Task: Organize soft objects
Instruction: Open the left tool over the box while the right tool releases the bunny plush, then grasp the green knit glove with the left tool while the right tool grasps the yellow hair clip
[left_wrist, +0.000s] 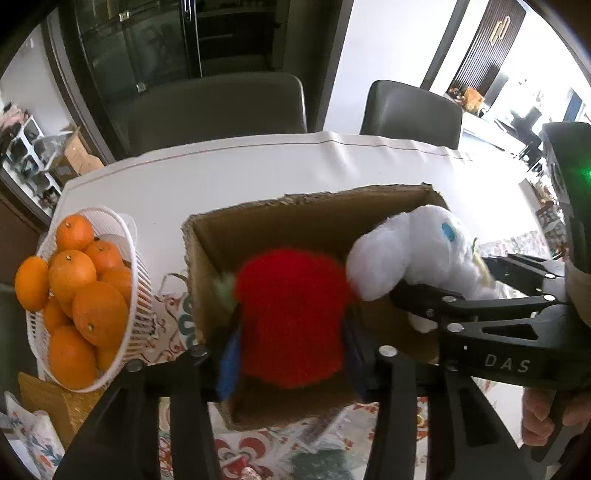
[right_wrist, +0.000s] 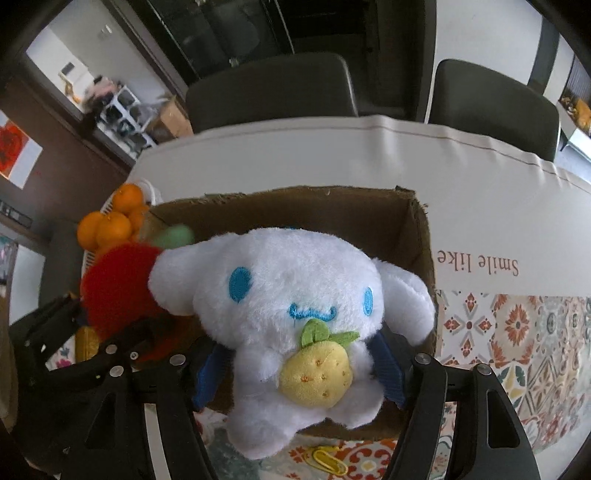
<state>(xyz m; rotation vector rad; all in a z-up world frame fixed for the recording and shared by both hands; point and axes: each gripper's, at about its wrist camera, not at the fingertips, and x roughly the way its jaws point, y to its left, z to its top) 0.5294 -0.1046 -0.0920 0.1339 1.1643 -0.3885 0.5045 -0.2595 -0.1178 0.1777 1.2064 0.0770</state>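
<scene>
A: Where are the soft toys?
B: The left gripper (left_wrist: 291, 354) clamps the red plush (left_wrist: 291, 317) and the right gripper (right_wrist: 299, 369) clamps the white plush (right_wrist: 295, 325), both over the cardboard box (right_wrist: 295, 210).
A: And the surroundings?
B: Ahead of both grippers, a white-covered table (left_wrist: 221, 173), then two dark chairs (left_wrist: 218, 107); left of the left gripper, a basket of oranges (left_wrist: 140, 295).

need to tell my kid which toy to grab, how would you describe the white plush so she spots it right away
Find the open cardboard box on the table; two grippers hold plush toys over it. The white plush is the one in the right gripper, touching the fuzzy red plush. Unlike it, it has floppy ears, blue stitched eyes, and a yellow strawberry on its belly.
</scene>
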